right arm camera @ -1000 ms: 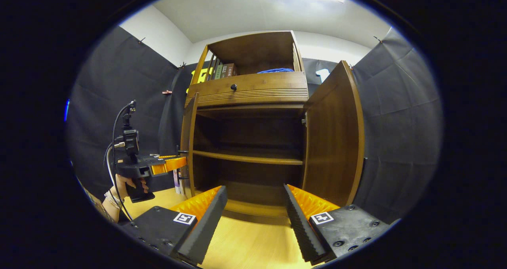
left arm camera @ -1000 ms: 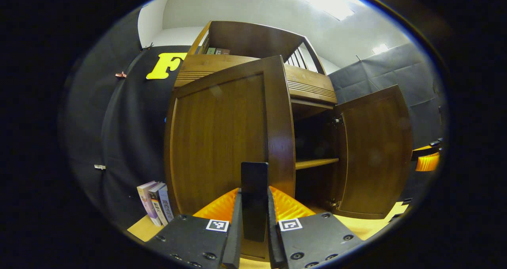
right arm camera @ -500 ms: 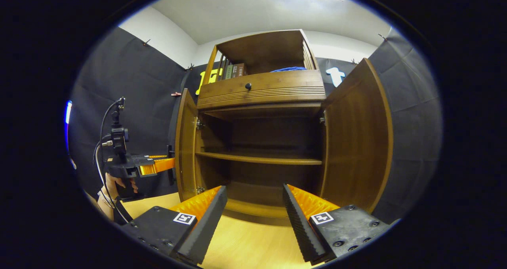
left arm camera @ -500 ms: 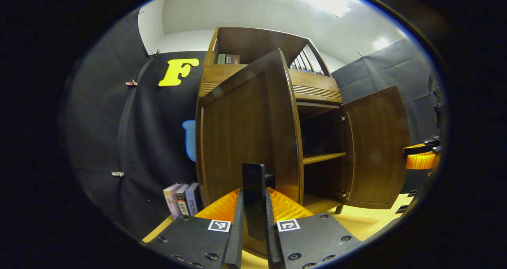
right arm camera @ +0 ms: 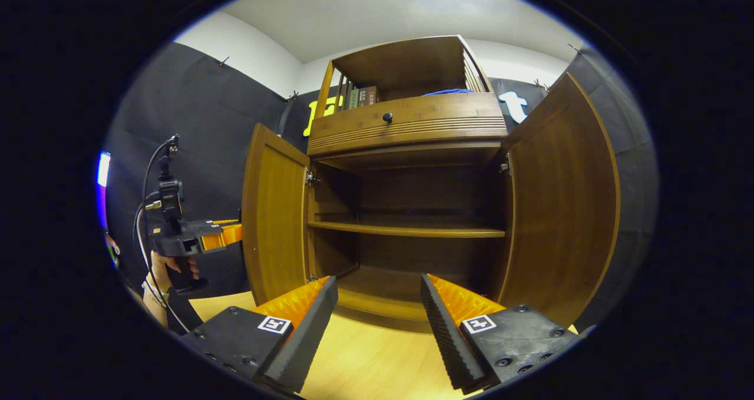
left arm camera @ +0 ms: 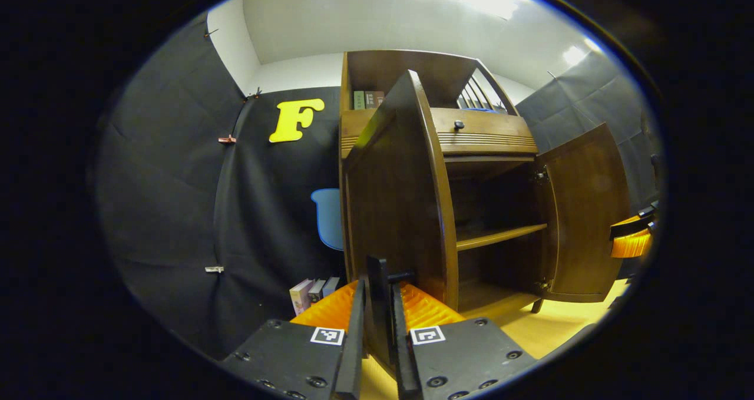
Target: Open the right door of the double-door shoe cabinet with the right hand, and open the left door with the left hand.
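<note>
The brown wooden shoe cabinet [right arm camera: 406, 129] stands with both doors swung out. In the left gripper view, my left gripper [left arm camera: 377, 291] is shut on the dark bar handle [left arm camera: 377, 270] of the left door [left arm camera: 389, 200], which stands nearly edge-on. The right door [left arm camera: 583, 211] hangs wide open beyond it. In the right gripper view, my right gripper [right arm camera: 378, 281] is open with nothing between its fingers, facing the bare inner shelf [right arm camera: 406, 230]. The left door [right arm camera: 274, 223] and right door [right arm camera: 559, 205] flank it. The left gripper [right arm camera: 221, 238], held by a hand [right arm camera: 162, 267], sits at the left door's edge.
A drawer with a dark knob [right arm camera: 387, 117] sits above the doors; books [right arm camera: 362, 96] and something blue [right arm camera: 447, 92] rest on top. Several books [left arm camera: 309, 291] lean beside the cabinet's left side. A light wooden surface [right arm camera: 371, 364] lies in front.
The left door has swung further outward with my left gripper shut on its handle. The right door stands a little wider in view; my right gripper stays open.
</note>
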Available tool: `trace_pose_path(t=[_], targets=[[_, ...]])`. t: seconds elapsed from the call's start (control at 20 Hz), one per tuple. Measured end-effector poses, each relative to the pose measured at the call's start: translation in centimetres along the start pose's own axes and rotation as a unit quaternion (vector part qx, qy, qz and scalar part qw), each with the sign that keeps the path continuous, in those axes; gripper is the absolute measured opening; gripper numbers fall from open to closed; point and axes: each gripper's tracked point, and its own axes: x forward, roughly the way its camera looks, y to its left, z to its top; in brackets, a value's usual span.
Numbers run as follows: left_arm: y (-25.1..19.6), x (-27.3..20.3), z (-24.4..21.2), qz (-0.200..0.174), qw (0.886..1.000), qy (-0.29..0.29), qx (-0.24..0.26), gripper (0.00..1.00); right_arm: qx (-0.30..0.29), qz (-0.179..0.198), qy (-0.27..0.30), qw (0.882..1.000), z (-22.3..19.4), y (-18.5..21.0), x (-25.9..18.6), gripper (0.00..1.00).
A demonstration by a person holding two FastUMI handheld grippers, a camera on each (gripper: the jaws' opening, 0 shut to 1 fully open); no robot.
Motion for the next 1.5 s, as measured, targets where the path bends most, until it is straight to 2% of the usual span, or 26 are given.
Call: trace_pose_path(t=[0.25, 0.3, 0.35, 0.45, 0.5, 0.55, 0.65, 0.7, 0.75, 1.0, 1.05, 1.2, 1.35, 1.5], targets=[[3.9, -1.7, -0.2, 0.045, 0.999, 0.009, 0.010, 0.21, -0.012, -0.002, 0.014, 1.000, -1.0, 0.3, 1.3, 0.90], [4.6, -2.2, -0.1, 0.053, 0.999, 0.007, 0.007, 0.17, -0.011, -0.002, 0.016, 1.000, -1.1, 0.4, 1.5, 0.90], [5.2, -2.9, 0.3, 0.060, 0.998, 0.004, 0.006, 0.22, -0.010, 0.001, 0.017, 1.000, -1.2, 0.6, 1.8, 0.90], [5.2, -4.4, 0.7, 0.060, 0.998, 0.003, 0.001, 0.25, -0.011, 0.004, 0.018, 1.000, -1.3, 1.1, 2.4, 0.90], [5.0, -5.0, 1.2, 0.058, 0.998, 0.004, -0.002, 0.22, -0.013, 0.004, 0.018, 1.000, -1.2, 1.2, 2.7, 0.90], [4.9, -5.7, 1.7, 0.057, 0.998, 0.004, -0.004, 0.27, -0.015, 0.003, 0.016, 1.000, -1.1, 1.4, 2.9, 0.90], [3.5, -6.8, 3.2, 0.045, 0.999, -0.001, -0.011, 0.21, -0.020, -0.004, 0.007, 1.000, -0.5, 1.3, 3.3, 0.90], [2.1, -7.0, 4.1, 0.030, 0.999, -0.006, -0.014, 0.31, -0.022, -0.009, 0.004, 1.000, -0.3, 1.3, 3.5, 0.90], [0.6, -7.1, 4.8, 0.015, 1.000, -0.011, -0.012, 0.36, -0.023, -0.012, 0.001, 1.000, -0.1, 1.3, 3.7, 0.90], [-4.6, -5.4, 7.8, -0.016, 0.999, -0.039, 0.000, 0.92, -0.024, -0.034, -0.017, 0.999, 2.2, 1.6, 4.1, 0.94], [-6.2, -5.0, 7.9, -0.024, 0.999, -0.040, -0.001, 0.96, -0.033, -0.034, -0.026, 0.999, 2.9, 2.1, 4.1, 0.94], [-10.4, -3.3, 8.4, -0.049, 0.998, -0.041, -0.001, 0.97, -0.055, -0.039, -0.040, 0.997, 3.9, 3.0, 4.1, 0.96], [-12.4, -2.0, 8.3, -0.062, 0.997, -0.037, -0.008, 0.99, -0.055, -0.041, -0.039, 0.997, 4.0, 3.3, 4.3, 0.95], [-13.2, -1.2, 8.1, -0.069, 0.997, -0.027, -0.020, 0.96, -0.049, -0.048, -0.043, 0.997, 4.3, 2.7, 4.3, 0.99]])
